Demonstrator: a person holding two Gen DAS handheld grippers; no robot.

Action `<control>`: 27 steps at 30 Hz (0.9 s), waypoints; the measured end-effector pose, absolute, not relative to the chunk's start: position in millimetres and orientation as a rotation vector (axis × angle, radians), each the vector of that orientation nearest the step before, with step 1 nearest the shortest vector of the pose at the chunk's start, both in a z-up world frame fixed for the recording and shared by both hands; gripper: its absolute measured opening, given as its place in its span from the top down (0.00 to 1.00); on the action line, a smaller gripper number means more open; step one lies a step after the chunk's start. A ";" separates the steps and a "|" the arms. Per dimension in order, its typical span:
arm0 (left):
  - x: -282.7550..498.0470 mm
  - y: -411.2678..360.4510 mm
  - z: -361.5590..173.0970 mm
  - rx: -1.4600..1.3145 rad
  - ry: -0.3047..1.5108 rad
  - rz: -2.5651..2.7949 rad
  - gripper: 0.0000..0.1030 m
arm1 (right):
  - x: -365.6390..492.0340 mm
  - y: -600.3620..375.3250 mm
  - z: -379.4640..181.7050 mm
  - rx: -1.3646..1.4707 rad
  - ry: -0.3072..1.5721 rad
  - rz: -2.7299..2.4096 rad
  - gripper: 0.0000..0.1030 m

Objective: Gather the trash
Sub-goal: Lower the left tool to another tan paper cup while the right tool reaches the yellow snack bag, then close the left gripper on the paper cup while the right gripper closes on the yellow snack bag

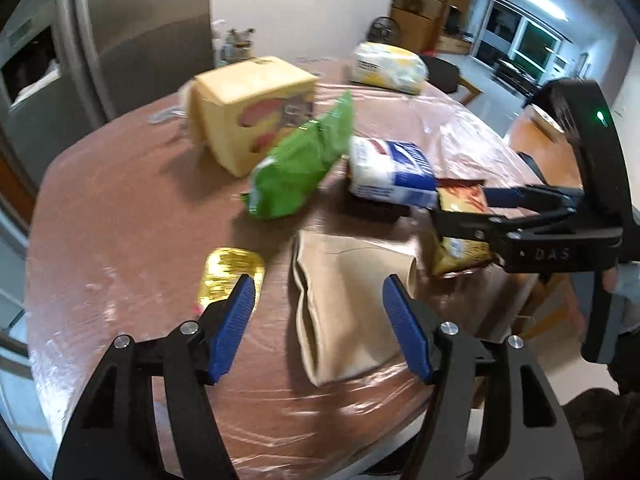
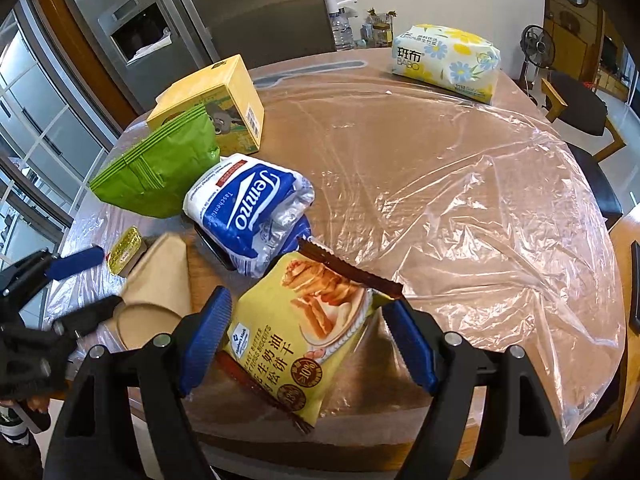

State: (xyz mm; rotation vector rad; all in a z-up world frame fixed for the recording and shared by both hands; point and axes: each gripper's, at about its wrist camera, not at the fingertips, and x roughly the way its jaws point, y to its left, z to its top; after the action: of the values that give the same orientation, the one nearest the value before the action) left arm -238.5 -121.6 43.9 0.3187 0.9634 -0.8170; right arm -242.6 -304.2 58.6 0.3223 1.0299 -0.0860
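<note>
On the round plastic-covered table (image 1: 100, 208) lie a flattened brown paper cup (image 1: 348, 300), a gold foil butter packet (image 1: 230, 276), a green snack bag (image 1: 300, 164), a blue-and-white Tempo tissue pack (image 1: 392, 172) and a yellow biscuit wrapper (image 2: 304, 332). My left gripper (image 1: 318, 312) is open, its blue pads straddling the near end of the paper cup. My right gripper (image 2: 306, 338) is open around the biscuit wrapper, one pad on each side; I cannot tell whether the pads touch it. It shows from the side in the left wrist view (image 1: 464, 208).
A yellow carton (image 1: 252, 108) stands behind the green bag. A flowered tissue pack (image 2: 446, 60) lies at the table's far edge. A steel fridge (image 2: 240, 4) stands behind the table; chairs (image 2: 580, 108) are on the right. Loose plastic sheet (image 2: 480, 200) covers the right half.
</note>
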 end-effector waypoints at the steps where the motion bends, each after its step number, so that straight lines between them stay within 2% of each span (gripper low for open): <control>1: -237.8 -122.5 41.6 0.310 0.980 -0.830 0.30 | -242.6 -304.4 59.0 0.324 1.028 -0.086 0.26; 6: -230.4 -110.7 47.5 0.178 1.032 -0.843 0.30 | -248.9 -310.7 62.5 0.331 1.015 -0.103 0.26; 9: -235.4 -107.2 49.9 0.113 1.049 -0.852 0.26 | -250.3 -312.2 62.7 0.339 1.012 -0.093 0.26; 23: -243.0 -139.8 18.7 0.167 1.082 -0.783 0.24 | -240.9 -297.7 49.5 0.358 1.063 -0.075 0.24; 25: -243.7 -140.8 18.5 0.178 1.079 -0.780 0.25 | -240.0 -297.0 49.7 0.355 1.056 -0.050 0.30; 26: -243.8 -141.9 18.4 0.186 1.075 -0.778 0.30 | -239.1 -297.4 50.0 0.363 1.053 -0.025 0.37; 27: -244.5 -141.5 19.1 0.189 1.072 -0.780 0.31 | -238.9 -298.2 50.3 0.367 1.053 -0.015 0.38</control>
State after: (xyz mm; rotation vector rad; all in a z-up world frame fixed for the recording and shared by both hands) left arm -244.5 -141.5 19.1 0.1888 1.0717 -0.7804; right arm -238.9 -298.2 50.3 0.3667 1.0525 -0.0154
